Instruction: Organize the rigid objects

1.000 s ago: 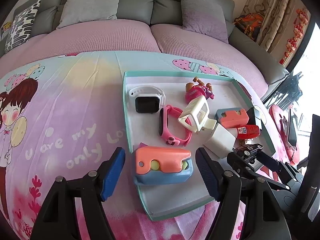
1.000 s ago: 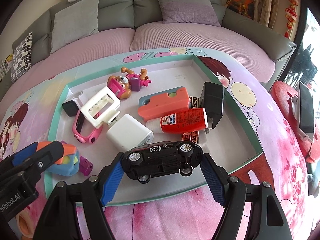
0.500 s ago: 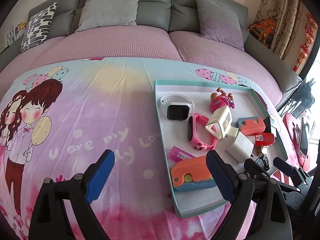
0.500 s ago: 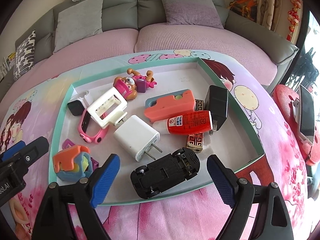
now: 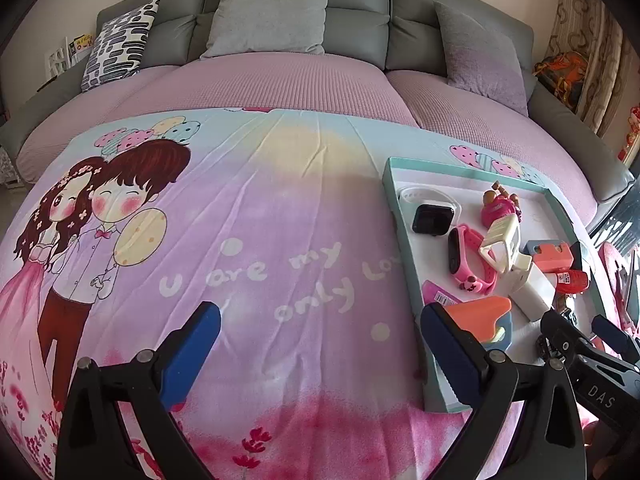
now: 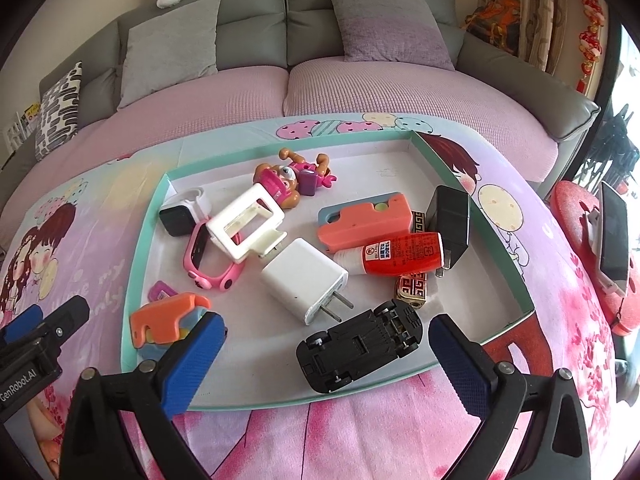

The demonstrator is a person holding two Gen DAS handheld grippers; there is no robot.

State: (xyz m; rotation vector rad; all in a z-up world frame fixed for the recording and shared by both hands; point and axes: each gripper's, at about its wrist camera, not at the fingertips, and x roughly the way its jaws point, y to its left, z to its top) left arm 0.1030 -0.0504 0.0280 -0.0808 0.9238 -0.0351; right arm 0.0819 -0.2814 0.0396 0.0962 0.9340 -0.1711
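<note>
Left tongs [image 5: 320, 340] opening, pads wide apart, nothing between them, poised over the printed cloth of the surface [image 5: 280, 220] just beside the tray's left wall. Right tongs [image 6: 326, 346] opening too, blue pads spread on either side of an upturned black toy car [image 6: 360, 344], not pressing on it; car lying wheels-up on the tray floor by the near rim. Teal-rimmed tray [image 6: 146, 232] carrying the rest: orange-and-blue block [image 6: 168, 320] in the near left corner, white charger plug [image 6: 304, 280] mid-tray, red tube [image 6: 400, 254] and black adapter [image 6: 448, 216] toward the right wall, second orange piece [image 6: 368, 220] behind the tube. Pink watch [image 6: 208, 260], cream frame [image 6: 248, 228] and dark-faced white watch [image 6: 180, 216] toward the far left corner, pink figure [image 6: 288, 180] by the far wall.
</note>
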